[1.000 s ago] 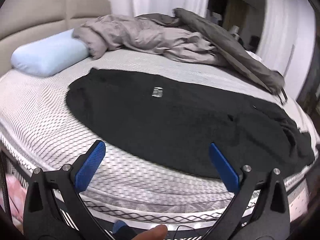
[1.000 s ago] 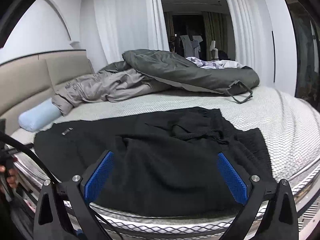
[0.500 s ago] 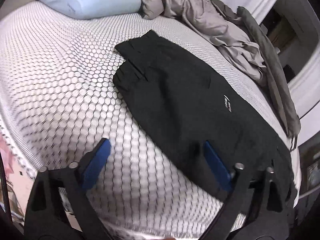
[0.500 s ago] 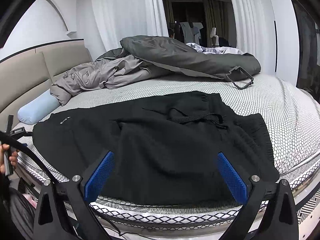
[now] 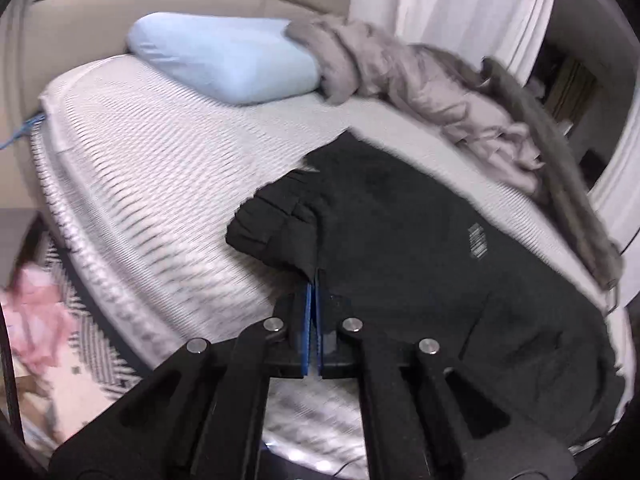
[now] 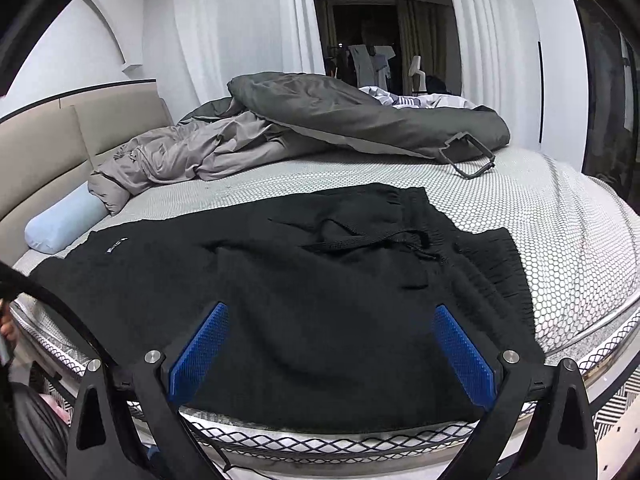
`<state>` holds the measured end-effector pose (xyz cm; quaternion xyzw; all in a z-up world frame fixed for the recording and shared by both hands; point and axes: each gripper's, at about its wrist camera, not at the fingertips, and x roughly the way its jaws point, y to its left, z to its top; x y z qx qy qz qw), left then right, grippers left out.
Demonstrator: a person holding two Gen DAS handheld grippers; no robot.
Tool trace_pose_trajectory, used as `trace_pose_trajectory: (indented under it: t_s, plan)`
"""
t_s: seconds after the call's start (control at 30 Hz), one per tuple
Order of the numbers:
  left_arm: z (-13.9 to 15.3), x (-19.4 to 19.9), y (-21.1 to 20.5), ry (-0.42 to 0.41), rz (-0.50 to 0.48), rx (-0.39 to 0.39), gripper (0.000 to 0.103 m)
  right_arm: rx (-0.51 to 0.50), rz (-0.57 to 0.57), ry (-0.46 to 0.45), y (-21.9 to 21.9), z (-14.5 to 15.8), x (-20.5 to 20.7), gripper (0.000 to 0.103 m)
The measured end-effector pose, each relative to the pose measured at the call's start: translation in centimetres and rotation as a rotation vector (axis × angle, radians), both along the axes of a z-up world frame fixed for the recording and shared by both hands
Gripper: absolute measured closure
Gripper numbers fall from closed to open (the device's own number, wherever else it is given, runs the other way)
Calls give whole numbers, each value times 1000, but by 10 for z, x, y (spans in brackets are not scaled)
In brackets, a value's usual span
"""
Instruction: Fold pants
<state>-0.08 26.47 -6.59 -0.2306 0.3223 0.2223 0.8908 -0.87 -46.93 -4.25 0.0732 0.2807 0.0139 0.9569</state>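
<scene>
Black pants [image 5: 420, 240] lie spread flat across the bed, with a small white logo on one leg. In the left wrist view my left gripper [image 5: 313, 292] has its jaws closing fully. Its blue pads are pressed together on the near edge of a pant leg beside the bunched cuff [image 5: 272, 224]. In the right wrist view the pants [image 6: 300, 280] show their waistband and drawstring at the right. My right gripper [image 6: 332, 356] stands open above the pants' near edge at the front of the mattress. It holds nothing.
The mattress [image 6: 540, 208] has a white honeycomb cover. A light blue pillow [image 5: 224, 56] and a crumpled grey duvet [image 6: 320, 120] lie at the back by the beige headboard. Pink cloth [image 5: 28, 320] lies on the patterned floor at the left. A hand [image 6: 6, 328] shows at the left edge.
My left gripper moved along the bed to the cuff end of the pants, rolled, and went from wide open to shut on the leg's edge. The right gripper stayed put, open.
</scene>
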Motion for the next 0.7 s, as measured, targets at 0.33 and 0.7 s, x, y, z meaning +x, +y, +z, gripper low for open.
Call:
trace_pose_trajectory:
  t_s: [0.33,0.7]
  plan:
    - [-19,-13,5,22,-8,-32,103,26,-180,71,-73,-7,-10,0]
    - [-19,-8,5,30,-16,-32,103,261,-157,338,-147,-59,39,45]
